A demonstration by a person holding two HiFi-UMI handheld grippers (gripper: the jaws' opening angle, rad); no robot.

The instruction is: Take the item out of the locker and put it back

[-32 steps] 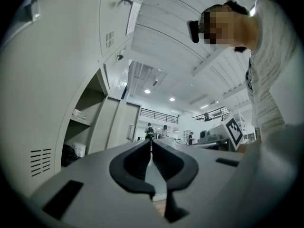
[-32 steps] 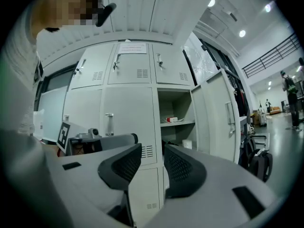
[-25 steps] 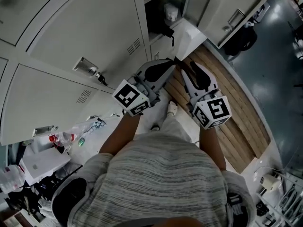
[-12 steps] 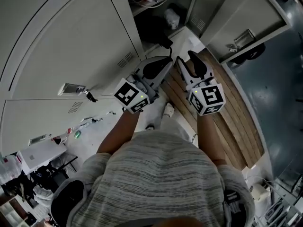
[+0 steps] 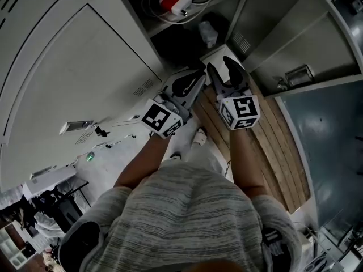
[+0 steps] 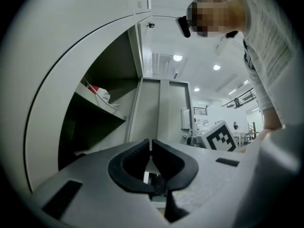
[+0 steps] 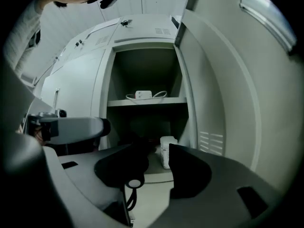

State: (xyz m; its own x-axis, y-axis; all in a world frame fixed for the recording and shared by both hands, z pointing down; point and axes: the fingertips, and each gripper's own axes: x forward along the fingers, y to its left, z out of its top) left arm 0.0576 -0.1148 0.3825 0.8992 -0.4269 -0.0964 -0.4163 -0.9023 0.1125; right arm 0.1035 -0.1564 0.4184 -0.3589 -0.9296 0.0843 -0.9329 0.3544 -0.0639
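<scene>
The locker [image 7: 142, 37] stands open in front of me. On its lower floor sits a small white item [image 7: 167, 151] beside a dark object [image 7: 137, 144]; the head view shows the white item [image 5: 208, 34] too. My right gripper [image 7: 159, 152] points into the lower compartment. Its jaws are opening, nothing is between them, and the white item shows beyond the gap. In the head view the right gripper [image 5: 218, 68] is at the locker's mouth. My left gripper [image 5: 197, 73] is beside it, with its jaws shut and empty [image 6: 151, 145].
A white and red adapter with cables [image 5: 173, 1] lies on the upper shelf [image 7: 145, 101]. The open locker door [image 7: 223, 94] stands to the right. Shut locker doors [image 5: 85, 55] fill the left. A wooden slatted platform [image 5: 283, 146] lies on the floor below.
Both grippers have moved up and forward to the open locker, whose inside now shows more. The right jaws have spread wider. The left jaws stay shut.
</scene>
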